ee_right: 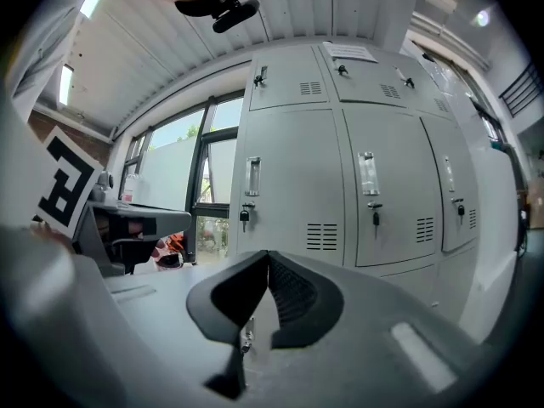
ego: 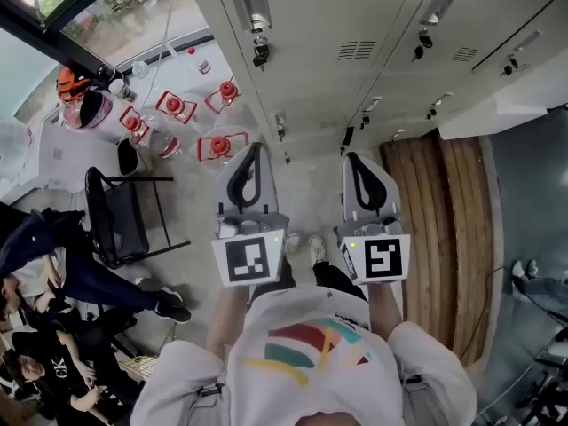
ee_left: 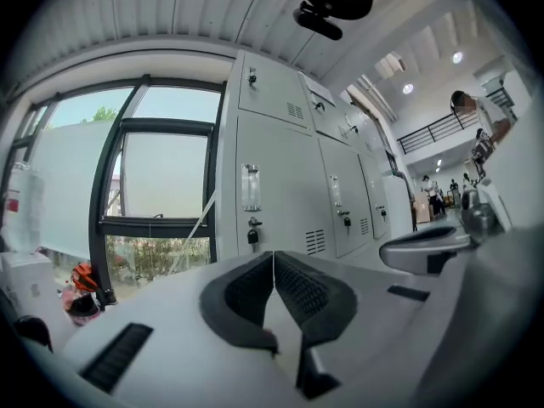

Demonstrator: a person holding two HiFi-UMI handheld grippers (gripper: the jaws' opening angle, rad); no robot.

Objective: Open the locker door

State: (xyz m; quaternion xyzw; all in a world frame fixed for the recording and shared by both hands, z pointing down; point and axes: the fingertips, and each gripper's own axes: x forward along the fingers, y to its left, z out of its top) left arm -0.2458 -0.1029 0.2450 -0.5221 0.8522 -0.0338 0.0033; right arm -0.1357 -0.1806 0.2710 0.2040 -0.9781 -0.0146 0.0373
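A bank of pale grey lockers (ego: pixel 355 43) stands in front of me, all doors closed. The leftmost column's door (ee_left: pixel 272 194) has a clear handle (ee_left: pixel 251 187) and a key with a tag (ee_left: pixel 252 232) in its lock; the same key hangs near the top of the head view (ego: pixel 260 51). My left gripper (ego: pixel 256 153) (ee_left: pixel 274 255) is shut and empty, pointing level at that door from a distance. To its right, my right gripper (ego: pixel 353 158) (ee_right: pixel 269 255) is also shut and empty, facing the doors with keys (ee_right: pixel 245 215) (ee_right: pixel 375 215). Neither touches a locker.
Left of the lockers is a large window (ee_left: pixel 161 177). Below it lie several red-capped water jugs (ego: pixel 173 106) and a black chair (ego: pixel 120 216). People sit at the lower left (ego: pixel 53 273). A wooden panel (ego: pixel 448 229) lies at the right, by the lockers' foot.
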